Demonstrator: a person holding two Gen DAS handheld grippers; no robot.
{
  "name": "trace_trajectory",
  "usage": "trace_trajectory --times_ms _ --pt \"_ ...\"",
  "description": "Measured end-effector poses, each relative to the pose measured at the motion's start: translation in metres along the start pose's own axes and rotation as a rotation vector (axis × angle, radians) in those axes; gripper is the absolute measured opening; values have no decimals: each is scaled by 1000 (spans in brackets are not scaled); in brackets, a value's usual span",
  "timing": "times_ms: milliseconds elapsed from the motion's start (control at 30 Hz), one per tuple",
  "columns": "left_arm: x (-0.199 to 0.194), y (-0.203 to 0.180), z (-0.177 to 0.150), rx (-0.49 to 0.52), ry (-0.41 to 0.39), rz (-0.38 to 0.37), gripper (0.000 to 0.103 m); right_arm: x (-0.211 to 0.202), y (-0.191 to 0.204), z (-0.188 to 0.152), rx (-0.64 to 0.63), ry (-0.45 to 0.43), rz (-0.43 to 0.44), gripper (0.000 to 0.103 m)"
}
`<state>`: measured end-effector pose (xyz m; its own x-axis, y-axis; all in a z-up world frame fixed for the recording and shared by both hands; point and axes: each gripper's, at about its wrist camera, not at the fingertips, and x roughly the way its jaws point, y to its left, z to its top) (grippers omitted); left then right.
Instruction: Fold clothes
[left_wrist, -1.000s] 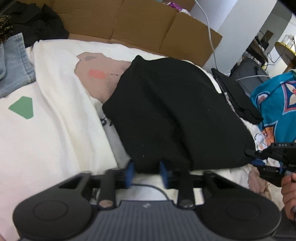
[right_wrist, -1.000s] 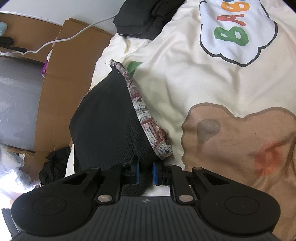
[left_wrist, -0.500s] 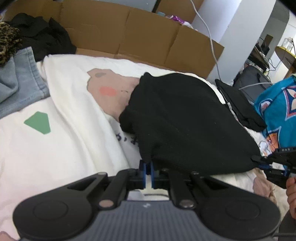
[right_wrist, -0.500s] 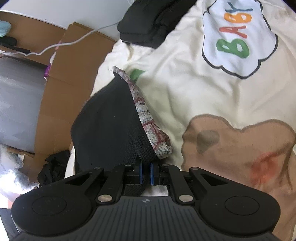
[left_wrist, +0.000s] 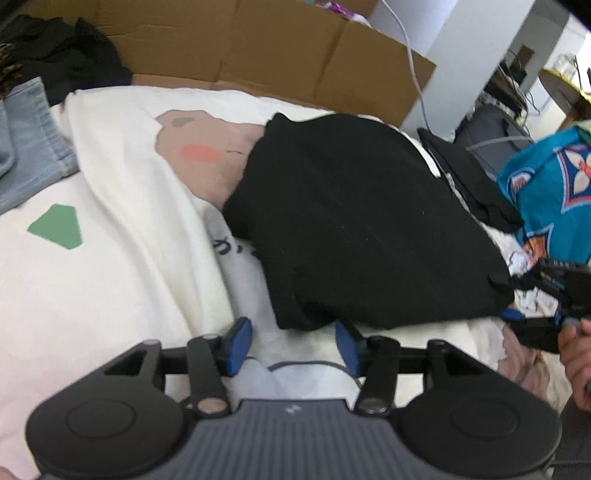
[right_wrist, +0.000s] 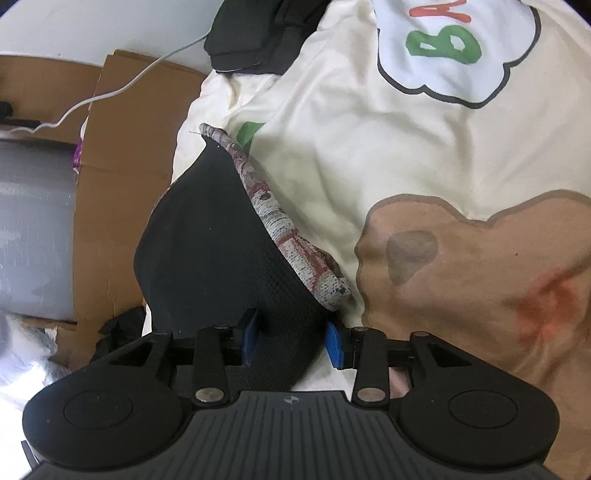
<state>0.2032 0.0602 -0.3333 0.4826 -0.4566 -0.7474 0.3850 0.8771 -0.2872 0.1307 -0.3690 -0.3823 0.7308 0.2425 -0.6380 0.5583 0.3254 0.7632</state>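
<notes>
Left gripper low in frame, jaws just opened, blue pads apart; near edge of black garment lying just beyond them, unpinched. Garment folded on cream blanket with bear print. Right gripper at garment's far right corner. Cardboard behind; jeans far left.

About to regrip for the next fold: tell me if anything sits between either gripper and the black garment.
Nothing visible does. The left gripper stands open right at the black garment's near edge. The right gripper has just opened with that cloth lying between its fingers.
</notes>
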Motion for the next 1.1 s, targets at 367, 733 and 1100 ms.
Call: trace_trajectory --times_ms 367,733,1100 --pt "12 -8 6 100 7 -33 62 9 4 -2 -13 -37 1 41" --pt "13 -21 4 153 22 -36 7 6 13 4 -71 -30 -17 12" --pt "0 -46 -12 136 45 -40 0 -6 26 18 -132 -25 -45 10"
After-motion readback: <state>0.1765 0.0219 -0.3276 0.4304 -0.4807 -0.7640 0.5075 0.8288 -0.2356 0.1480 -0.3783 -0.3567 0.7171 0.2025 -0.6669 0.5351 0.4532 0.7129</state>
